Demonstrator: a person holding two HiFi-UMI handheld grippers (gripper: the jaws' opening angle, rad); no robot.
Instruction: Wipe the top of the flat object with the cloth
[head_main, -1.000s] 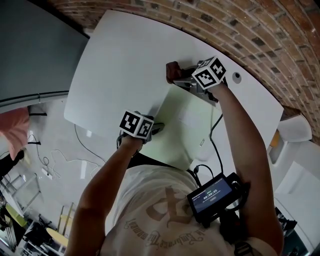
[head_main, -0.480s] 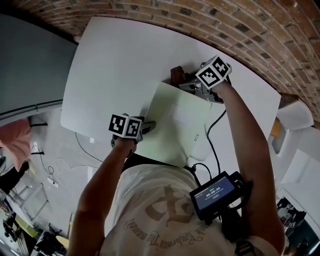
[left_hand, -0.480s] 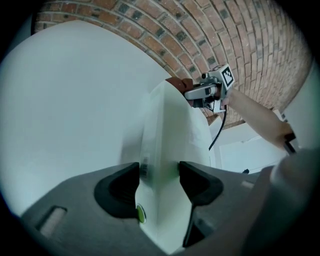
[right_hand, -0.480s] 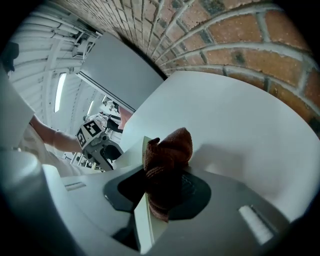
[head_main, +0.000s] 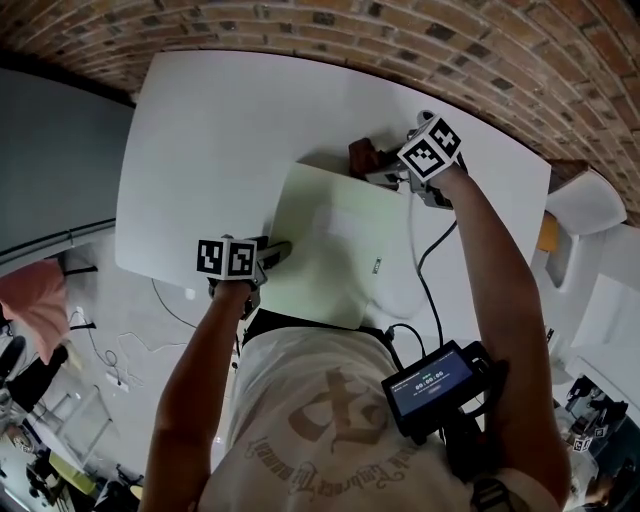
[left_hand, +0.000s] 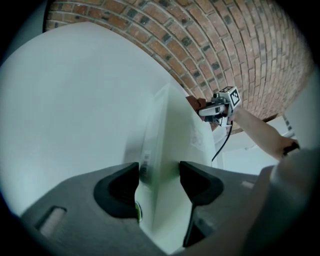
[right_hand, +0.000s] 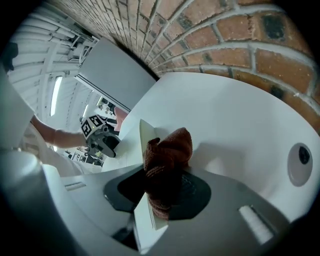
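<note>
Our right gripper (head_main: 392, 172) pinches the brown cloth (head_main: 362, 157) in its jaws at the pale green board's (head_main: 330, 245) far corner. Our left gripper (head_main: 266, 254) clamps its near-left edge on the bench (head_main: 220, 130), so the board stretches toward us.

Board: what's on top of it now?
The brown cloth sits at the far edge of the board, clamped in the right tool. The left tool grips the near edge. The surface beneath the cloth is covered.
</note>
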